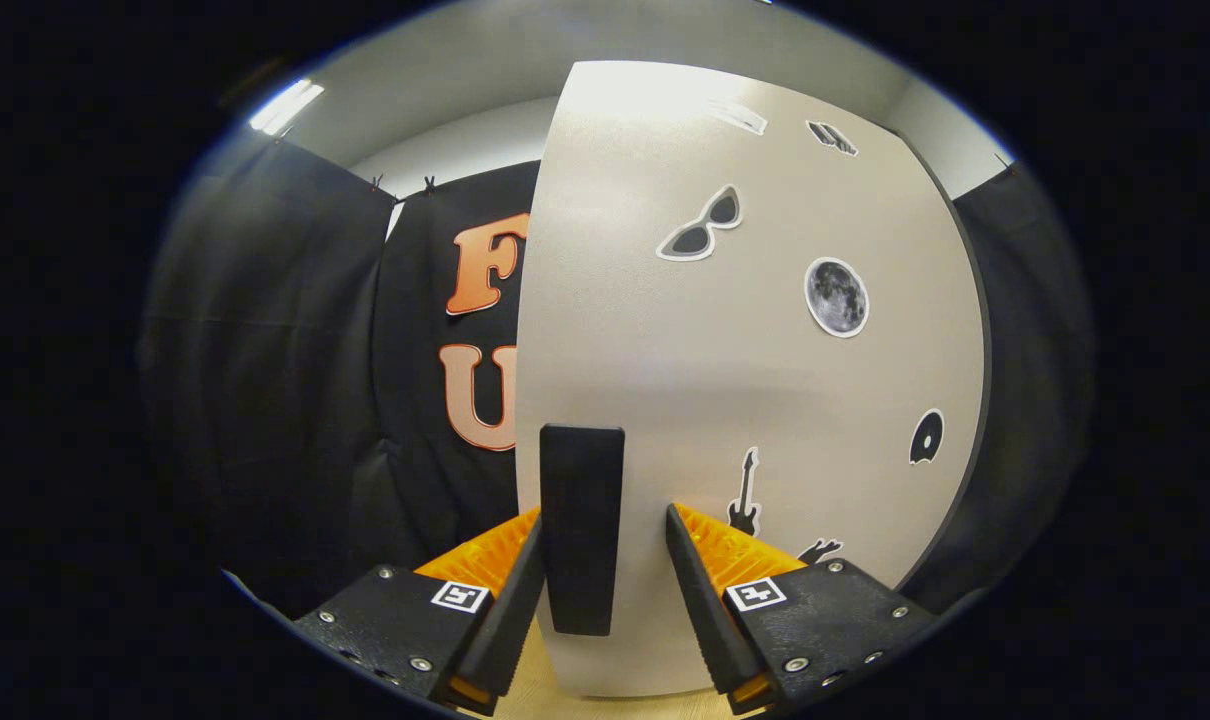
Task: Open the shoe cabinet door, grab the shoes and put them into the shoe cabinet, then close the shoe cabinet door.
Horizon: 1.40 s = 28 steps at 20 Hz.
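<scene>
Two fingers of my gripper (603, 560) are sitting either side of the black handle (581, 528) on the shoe cabinet door (755, 380), so the handle is right between them. The left finger looks like it's touching the handle's edge, but there's a sliver of door showing between the handle and the right finger, so I'd call it spread around the handle, not clamped on it.

The handle is an upright black bar near the door's left edge, low down. The door itself is pale and plain and sits right in front of me, close up. It's got a bunch of stickers: sunglasses (700, 226) up high, a moon (836, 296) to the right of those, a guitar (744, 495) just beyond my right finger, and a small dark round one (926, 437) near the right edge.

Left of the door is black cloth (265, 380) hanging as a wall. A strip of light wooden floor (565, 700) shows below the door, between my fingers.
</scene>
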### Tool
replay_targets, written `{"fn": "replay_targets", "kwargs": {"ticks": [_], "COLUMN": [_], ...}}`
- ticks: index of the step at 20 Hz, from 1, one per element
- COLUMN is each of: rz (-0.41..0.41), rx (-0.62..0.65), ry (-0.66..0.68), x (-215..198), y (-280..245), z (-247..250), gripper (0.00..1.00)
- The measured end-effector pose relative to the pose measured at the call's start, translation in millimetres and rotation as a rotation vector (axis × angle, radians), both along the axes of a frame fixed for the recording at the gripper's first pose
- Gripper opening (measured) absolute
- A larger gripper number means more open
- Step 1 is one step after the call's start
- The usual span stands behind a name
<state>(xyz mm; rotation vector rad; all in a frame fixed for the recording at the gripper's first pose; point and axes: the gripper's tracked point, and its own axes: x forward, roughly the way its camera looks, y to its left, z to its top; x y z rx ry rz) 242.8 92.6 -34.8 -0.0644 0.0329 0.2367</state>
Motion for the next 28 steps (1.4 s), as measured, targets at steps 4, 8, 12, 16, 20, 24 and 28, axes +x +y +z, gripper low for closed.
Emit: {"fn": "replay_targets", "kwargs": {"ticks": [4, 8, 12, 16, 20, 24, 28], "rz": [-0.017, -0.018, -0.042, -0.067, -0.11, -0.158, -0.213], "rx": [0.016, 0.021, -0.004, -0.007, -0.006, 0.005, -0.001], "ry": [-0.006, -0.023, -0.038, -0.022, -0.018, -0.004, -0.019], "x": [0.2, -9.6, -33.1, -64.8, -99.5, -145.4, -186.6], "y": [1.6, 1.1, -8.9, -24.0, -42.9, -64.6, -87.3], "z": [5.0, 14.1, 21.6, 20.0, 19.1, 16.5, 20.2], "gripper": [0.73, 0.73, 0.73, 0.73, 0.74, 0.74, 0.74]}}
